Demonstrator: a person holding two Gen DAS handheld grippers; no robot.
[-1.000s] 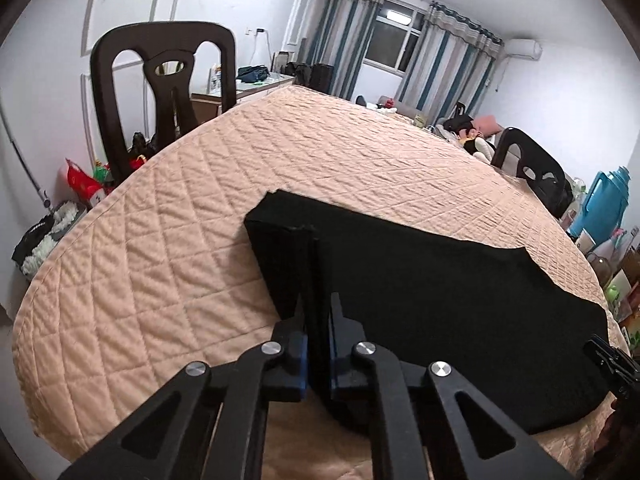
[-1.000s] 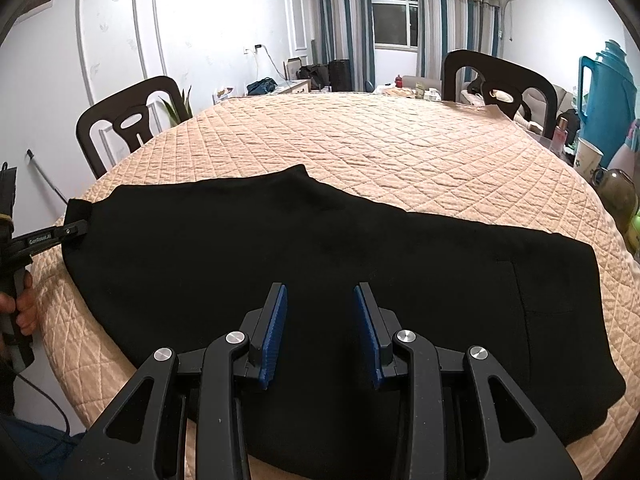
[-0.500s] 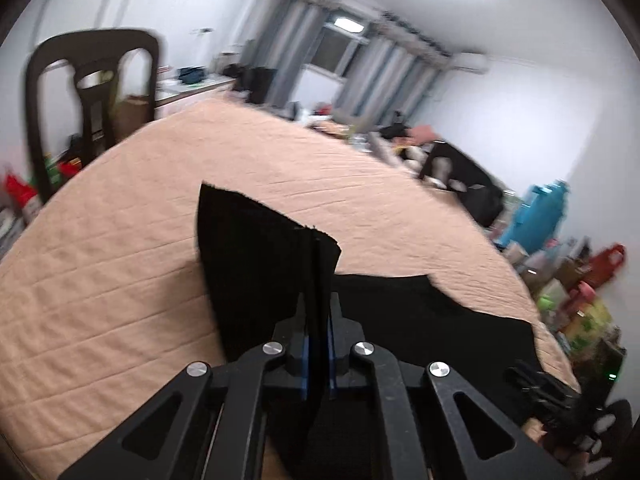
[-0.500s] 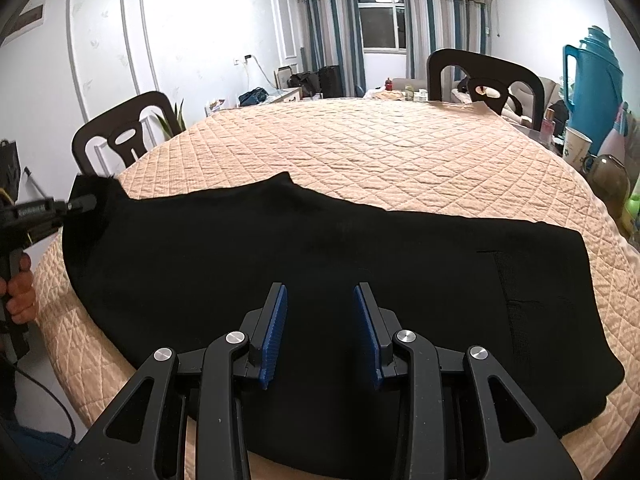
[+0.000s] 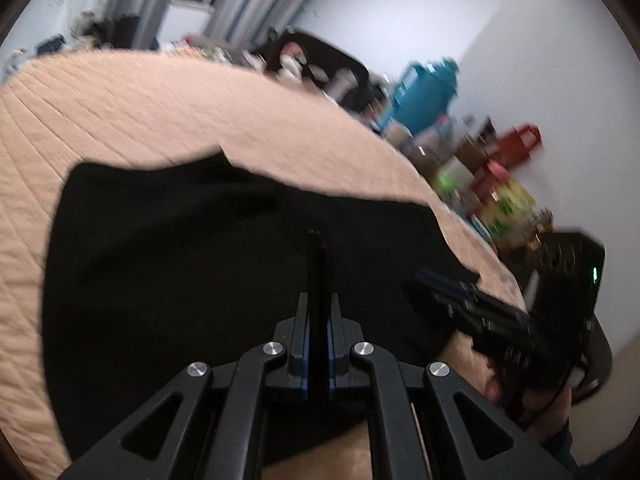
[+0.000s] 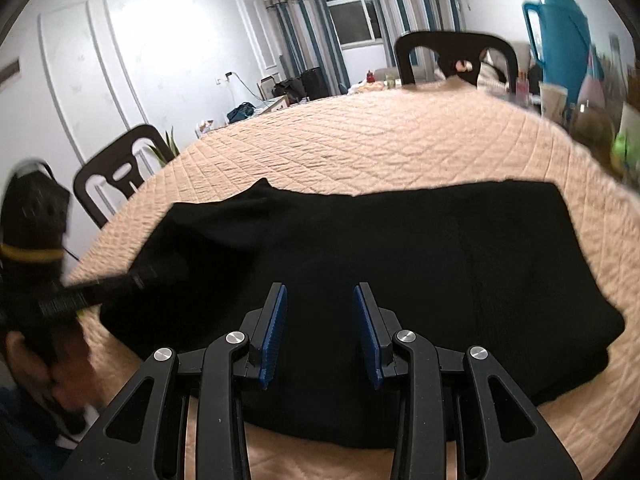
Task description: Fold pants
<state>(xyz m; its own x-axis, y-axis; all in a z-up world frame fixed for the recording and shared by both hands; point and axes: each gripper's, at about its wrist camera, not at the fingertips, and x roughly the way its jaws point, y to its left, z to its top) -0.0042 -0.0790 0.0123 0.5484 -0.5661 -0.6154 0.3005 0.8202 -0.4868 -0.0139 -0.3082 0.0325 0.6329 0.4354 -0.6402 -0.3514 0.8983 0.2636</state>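
Black pants (image 6: 400, 248) lie spread on the peach quilted table (image 6: 380, 140). My left gripper (image 5: 318, 276) is shut on the left end of the pants (image 5: 200, 248) and holds that end lifted over the rest of the cloth. It shows blurred at the left of the right wrist view (image 6: 132, 280). My right gripper (image 6: 320, 320) is open and empty, hovering just above the near edge of the pants. It also shows at the right of the left wrist view (image 5: 452, 288).
Dark chairs stand at the far side (image 6: 452, 56) and the left (image 6: 120, 172) of the table. A blue thermos jug (image 6: 560, 36), bottles and cups (image 5: 480, 172) crowd the right side. The quilt hangs over the table's near edge.
My left gripper has swung right with the pants end, carrying it over the cloth towards the right gripper. The right gripper has stayed open, shifting slightly.
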